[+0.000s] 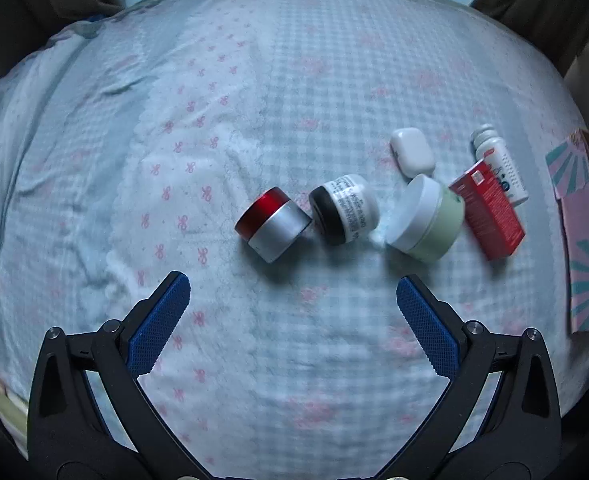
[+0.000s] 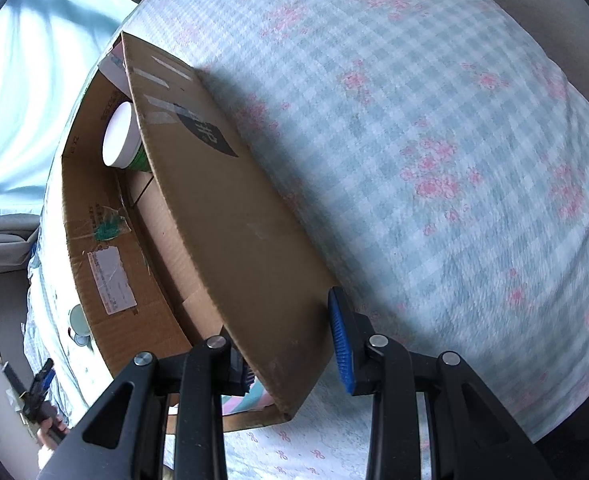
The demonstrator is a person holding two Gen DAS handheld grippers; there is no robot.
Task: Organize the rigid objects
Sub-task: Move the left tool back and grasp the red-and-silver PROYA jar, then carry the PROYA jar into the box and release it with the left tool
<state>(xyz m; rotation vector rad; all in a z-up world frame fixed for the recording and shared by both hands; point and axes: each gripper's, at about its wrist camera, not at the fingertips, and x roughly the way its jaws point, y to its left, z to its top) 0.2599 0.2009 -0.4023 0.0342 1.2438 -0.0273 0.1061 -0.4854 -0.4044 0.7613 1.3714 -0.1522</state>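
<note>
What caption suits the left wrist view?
Open left gripper above red-lidded silver jar, black-lidded white jar and green jar.

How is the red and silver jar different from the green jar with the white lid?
The red and silver jar has a shiny red top and a silver body; the green jar has a white lid and a pale green body. The green jar looks wider. The red and silver jar lies at the left end of the row, the green jar further right. Both are round, closed and tipped on the bedspread.

1. My left wrist camera looked steeply down on the bedspread (image 1: 254,120) from above.
2. My right wrist camera sat close against the cardboard box (image 2: 222,216).
3. Both views shared the bedspread.
</note>
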